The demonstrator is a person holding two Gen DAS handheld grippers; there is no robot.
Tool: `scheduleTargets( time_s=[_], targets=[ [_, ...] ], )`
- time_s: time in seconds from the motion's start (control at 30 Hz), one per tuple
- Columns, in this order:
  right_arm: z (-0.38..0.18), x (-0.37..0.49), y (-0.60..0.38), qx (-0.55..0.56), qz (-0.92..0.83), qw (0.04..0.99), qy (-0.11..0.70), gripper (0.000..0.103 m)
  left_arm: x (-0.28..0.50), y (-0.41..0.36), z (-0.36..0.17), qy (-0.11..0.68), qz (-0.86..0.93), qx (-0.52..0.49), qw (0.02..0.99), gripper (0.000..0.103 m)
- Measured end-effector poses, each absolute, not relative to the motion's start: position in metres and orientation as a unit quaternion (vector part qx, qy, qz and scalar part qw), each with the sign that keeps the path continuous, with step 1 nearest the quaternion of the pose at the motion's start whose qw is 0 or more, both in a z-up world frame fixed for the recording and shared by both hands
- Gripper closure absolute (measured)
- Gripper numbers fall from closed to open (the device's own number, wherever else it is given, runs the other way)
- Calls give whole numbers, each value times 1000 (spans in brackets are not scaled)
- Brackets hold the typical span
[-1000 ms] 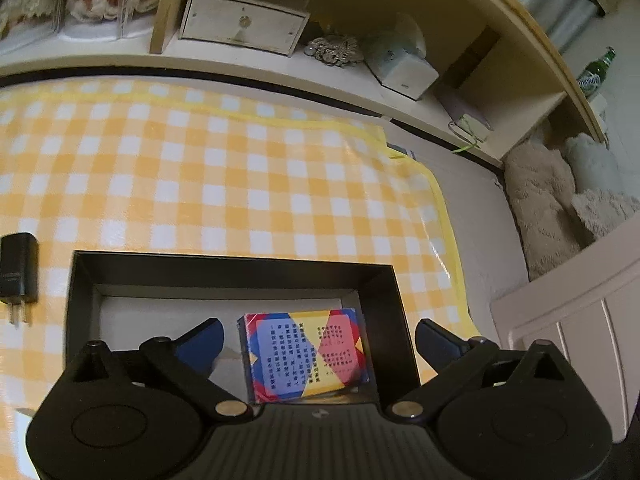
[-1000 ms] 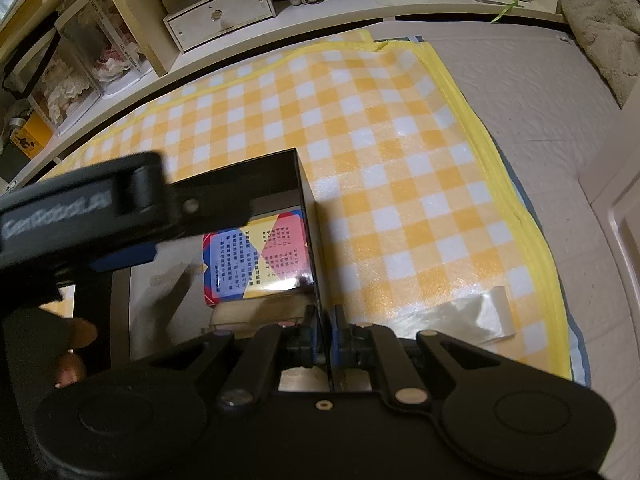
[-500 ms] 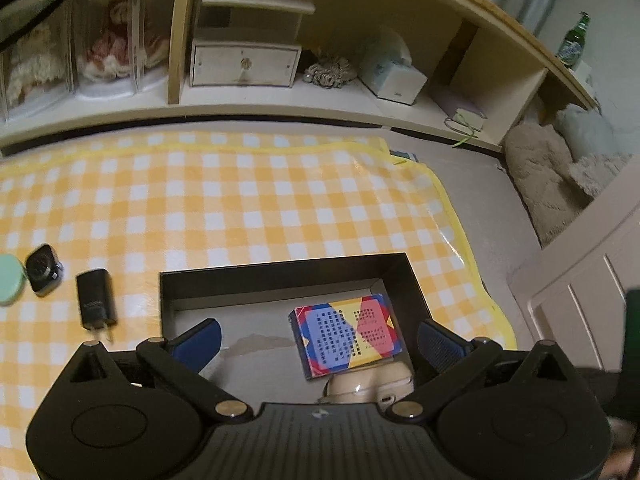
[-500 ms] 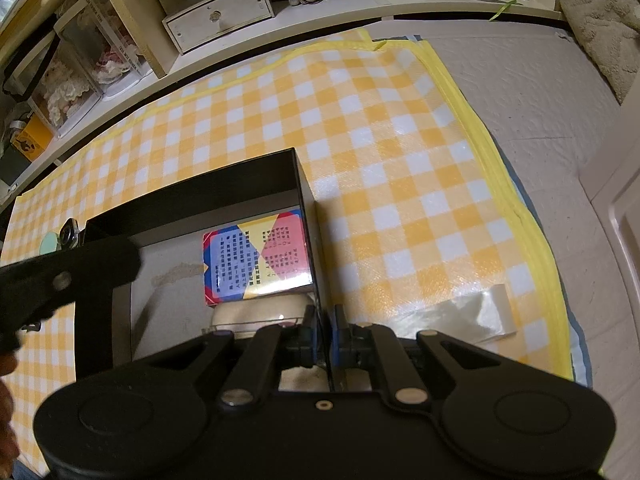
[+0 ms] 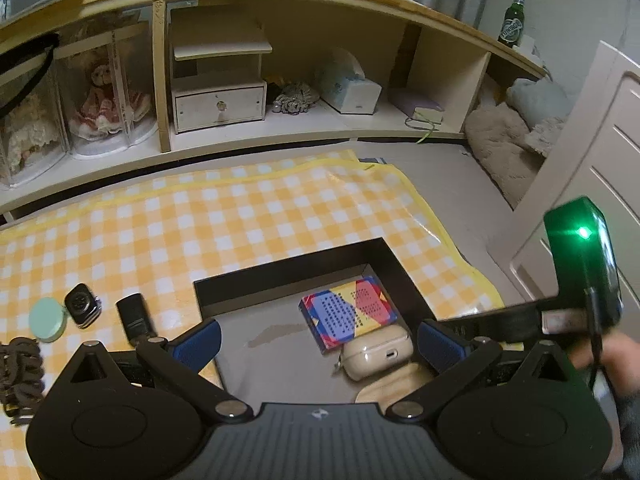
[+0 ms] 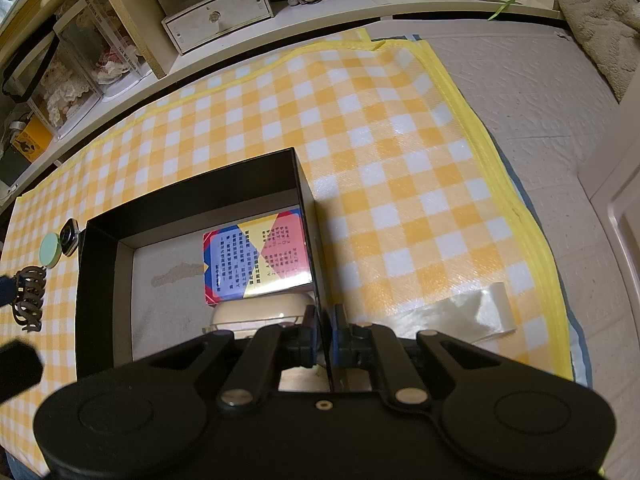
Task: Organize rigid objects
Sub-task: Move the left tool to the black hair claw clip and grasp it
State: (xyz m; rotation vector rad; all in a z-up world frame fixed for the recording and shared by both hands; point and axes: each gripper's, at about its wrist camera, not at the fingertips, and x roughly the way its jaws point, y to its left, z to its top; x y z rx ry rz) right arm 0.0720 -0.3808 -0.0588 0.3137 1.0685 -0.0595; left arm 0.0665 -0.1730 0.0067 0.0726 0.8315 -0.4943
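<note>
A black open box [image 5: 280, 280] [image 6: 192, 192] lies on the yellow checked mat. Inside it are a colourful card box [image 5: 347, 317] [image 6: 256, 258] and a beige earbud case [image 5: 378, 356] [image 6: 264, 308] next to it. My left gripper [image 5: 316, 342] is open and empty, raised above the box's near side. My right gripper [image 6: 323, 330] is shut on the box's right wall [image 6: 310, 216]. On the mat left of the box lie a black charger [image 5: 134, 314], a smartwatch [image 5: 82, 304] [image 6: 69, 236], a mint round case [image 5: 47, 319] [image 6: 51, 249] and a dark hair tie bundle [image 5: 18, 376] [image 6: 30, 300].
A low wooden shelf [image 5: 280, 60] with a small drawer unit [image 5: 220, 106], doll cases and a tissue box runs along the back. A strip of clear tape [image 6: 472, 312] lies on the mat's right edge. A white door [image 5: 592, 160] and fluffy cushions [image 5: 508, 144] stand to the right.
My left gripper has risen and pulled back from inside the box, so the loose items on the left now show. The right gripper has stayed clamped on the box wall.
</note>
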Motion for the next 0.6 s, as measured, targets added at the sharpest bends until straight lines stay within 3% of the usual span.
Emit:
scheduleTargets(
  time_s=[0.6],
  targets=[
    [-58, 70, -381, 145, -31, 849, 508, 96, 46, -122, 0, 390, -222, 43, 893, 0]
  ],
)
